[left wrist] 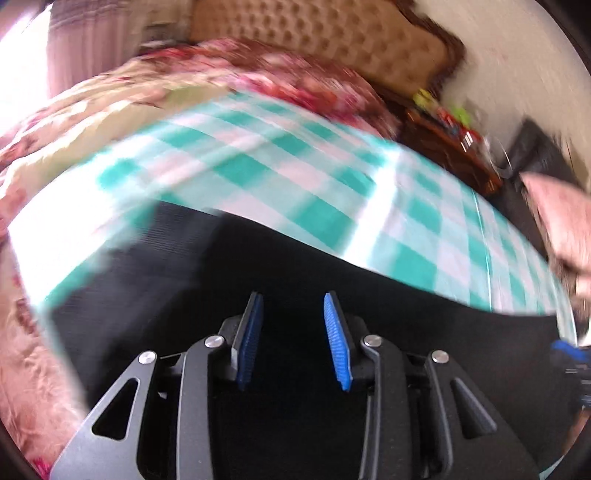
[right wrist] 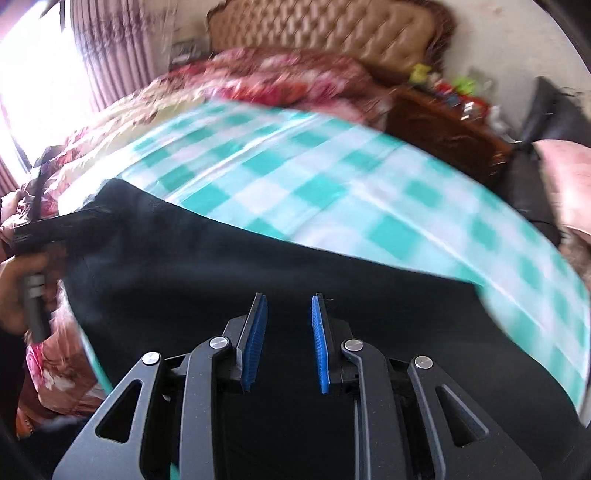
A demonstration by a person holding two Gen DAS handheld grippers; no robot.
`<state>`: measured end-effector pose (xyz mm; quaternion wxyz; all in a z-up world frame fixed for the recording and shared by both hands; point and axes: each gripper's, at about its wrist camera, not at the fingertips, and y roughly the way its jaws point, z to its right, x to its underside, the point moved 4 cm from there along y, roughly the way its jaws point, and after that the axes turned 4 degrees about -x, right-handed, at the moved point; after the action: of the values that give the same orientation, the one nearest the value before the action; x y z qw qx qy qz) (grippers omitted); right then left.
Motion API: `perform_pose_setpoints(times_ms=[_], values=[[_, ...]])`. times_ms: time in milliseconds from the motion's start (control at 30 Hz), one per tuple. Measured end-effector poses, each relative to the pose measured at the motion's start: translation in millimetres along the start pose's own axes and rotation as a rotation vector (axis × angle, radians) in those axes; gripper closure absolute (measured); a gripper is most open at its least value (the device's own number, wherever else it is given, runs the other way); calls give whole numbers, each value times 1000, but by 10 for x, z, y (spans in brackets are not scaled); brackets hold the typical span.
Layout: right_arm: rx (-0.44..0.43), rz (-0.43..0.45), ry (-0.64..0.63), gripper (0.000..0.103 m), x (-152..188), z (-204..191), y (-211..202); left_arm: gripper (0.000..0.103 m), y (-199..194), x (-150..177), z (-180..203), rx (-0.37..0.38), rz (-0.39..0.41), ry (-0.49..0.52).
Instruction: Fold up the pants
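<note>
**Hand-held grippers spread above black pants on the bed**

Left hand-held gripper (left wrist: 293,304) and right hand-held gripper (right wrist: 289,306) both have their blue pads apart, pinching nothing. Black pants (right wrist: 229,280) lie along the near edge of the bed, on its green checked sheet (right wrist: 295,184). Both views are blurred.

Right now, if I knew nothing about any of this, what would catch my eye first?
Probably the black pants spread across the near side of a teal-and-white checked sheet. Next, the blue-padded left claw and right claw, each open and empty above the dark cloth. Behind the bed rises a tufted tan headboard, with a floral quilt bunched below it.
</note>
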<state>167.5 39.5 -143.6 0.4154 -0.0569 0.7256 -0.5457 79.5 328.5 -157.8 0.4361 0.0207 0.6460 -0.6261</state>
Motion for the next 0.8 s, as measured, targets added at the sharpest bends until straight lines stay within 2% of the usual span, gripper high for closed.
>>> perform_pose_setpoints(times_ms=[67,133,233,333,400,433,500,533,567,633,800], values=[[44,-42,-31,87,-113,-108,345,68,-230,-79,-315,-2,51,-53],[97,-57,-1,87,-134,-78,577,66,-461,-123,-746,-16,78,-137],[134,-13,-20,87,-120,-97,553,62,-656,-99,-1200,-11,75,-227],[190,-3,-37,87,-123,-108,550,58,-651,-28,-1468,70,42,-326],[214,-17,-29,87,-160,-122,558,58,-543,38,-1580,92,9,-396],[195,-8,-17,87,-180,-152,517,59,-461,78,-1609,108,-19,-428],[88,32,-10,87,-250,-261,426,59,-340,131,-1576,165,-59,-473],[71,45,-18,87,-277,-309,405,59,-291,154,-1561,179,-74,-480],[52,59,-34,87,-311,-384,373,66,-258,154,-1547,179,-80,-479],[-8,56,-75,87,-363,-569,373,97,-215,114,-1509,126,-79,-421],[-68,38,-169,87,-440,-989,541,98,-453,-90,-1337,57,41,-265]])
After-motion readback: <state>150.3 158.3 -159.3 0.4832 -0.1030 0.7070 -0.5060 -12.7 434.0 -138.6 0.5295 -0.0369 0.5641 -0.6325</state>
